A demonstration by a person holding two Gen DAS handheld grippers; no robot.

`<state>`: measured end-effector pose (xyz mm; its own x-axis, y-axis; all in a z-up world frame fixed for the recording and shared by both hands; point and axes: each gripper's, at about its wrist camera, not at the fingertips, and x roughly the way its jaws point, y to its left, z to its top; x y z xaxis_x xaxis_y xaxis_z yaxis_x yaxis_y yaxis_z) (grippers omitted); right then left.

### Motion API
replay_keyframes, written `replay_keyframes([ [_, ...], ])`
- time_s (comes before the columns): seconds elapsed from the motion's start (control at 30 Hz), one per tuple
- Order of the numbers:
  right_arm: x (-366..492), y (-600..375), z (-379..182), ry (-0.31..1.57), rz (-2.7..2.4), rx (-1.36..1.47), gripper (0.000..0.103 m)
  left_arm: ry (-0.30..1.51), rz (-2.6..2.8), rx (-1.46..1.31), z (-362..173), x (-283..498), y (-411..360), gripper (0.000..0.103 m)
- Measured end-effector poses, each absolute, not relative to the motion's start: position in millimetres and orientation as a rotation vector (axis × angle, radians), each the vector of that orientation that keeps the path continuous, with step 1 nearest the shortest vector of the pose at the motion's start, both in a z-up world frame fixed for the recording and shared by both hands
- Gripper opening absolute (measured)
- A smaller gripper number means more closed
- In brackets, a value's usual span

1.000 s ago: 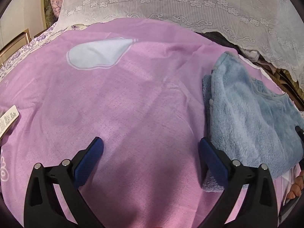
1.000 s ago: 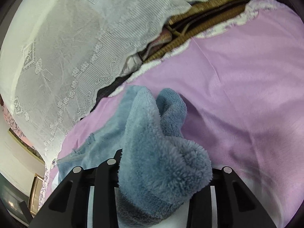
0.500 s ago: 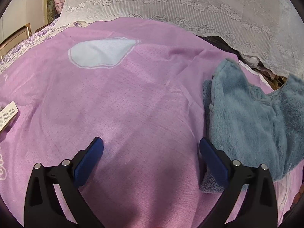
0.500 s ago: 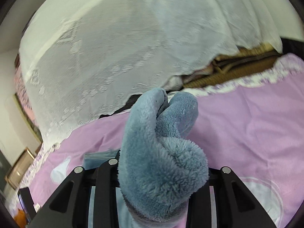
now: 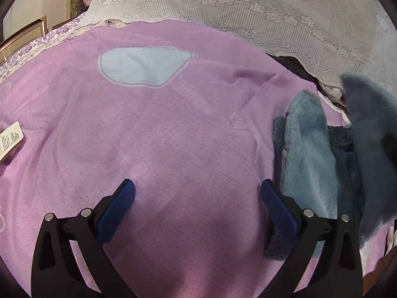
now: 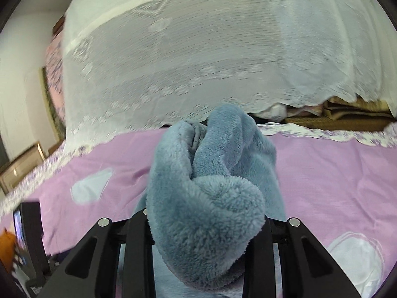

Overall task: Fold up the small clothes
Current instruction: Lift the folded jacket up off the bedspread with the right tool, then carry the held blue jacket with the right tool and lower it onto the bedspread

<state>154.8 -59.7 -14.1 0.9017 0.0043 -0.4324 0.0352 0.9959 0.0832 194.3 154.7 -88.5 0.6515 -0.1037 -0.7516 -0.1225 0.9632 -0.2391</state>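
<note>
In the right gripper [image 6: 206,226], bunched blue fleece [image 6: 211,186]

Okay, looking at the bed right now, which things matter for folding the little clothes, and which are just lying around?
For the job:
- blue fleece garment, bunched in the right hand-held gripper
- left hand-held gripper, open over the pink sheet

Lying about:
- white lace cover
- printed tag
</note>
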Motion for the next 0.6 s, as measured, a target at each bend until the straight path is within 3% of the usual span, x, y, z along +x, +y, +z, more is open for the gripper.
replay_keyframes([
  [0.33,167.0,-5.8,-66.1,0.55,-0.017,-0.205,0.033,0.885,0.051,-0.296,-92.7,199.3,163.0,0.099],
  [0.43,166.5,1.9,-66.9,0.568,0.016,-0.261,0.043,0.889,0.068,-0.296,-93.5,200.4,164.3,0.098],
  [0.53,159.1,9.5,-64.3,0.578,0.089,-0.315,0.065,0.894,0.073,-0.313,-94.7,200.2,168.9,0.098],
  [0.6,149.9,14.7,-63.0,0.566,0.112,-0.376,0.066,0.892,0.076,-0.317,-94.5,199.8,170.6,0.098],
])
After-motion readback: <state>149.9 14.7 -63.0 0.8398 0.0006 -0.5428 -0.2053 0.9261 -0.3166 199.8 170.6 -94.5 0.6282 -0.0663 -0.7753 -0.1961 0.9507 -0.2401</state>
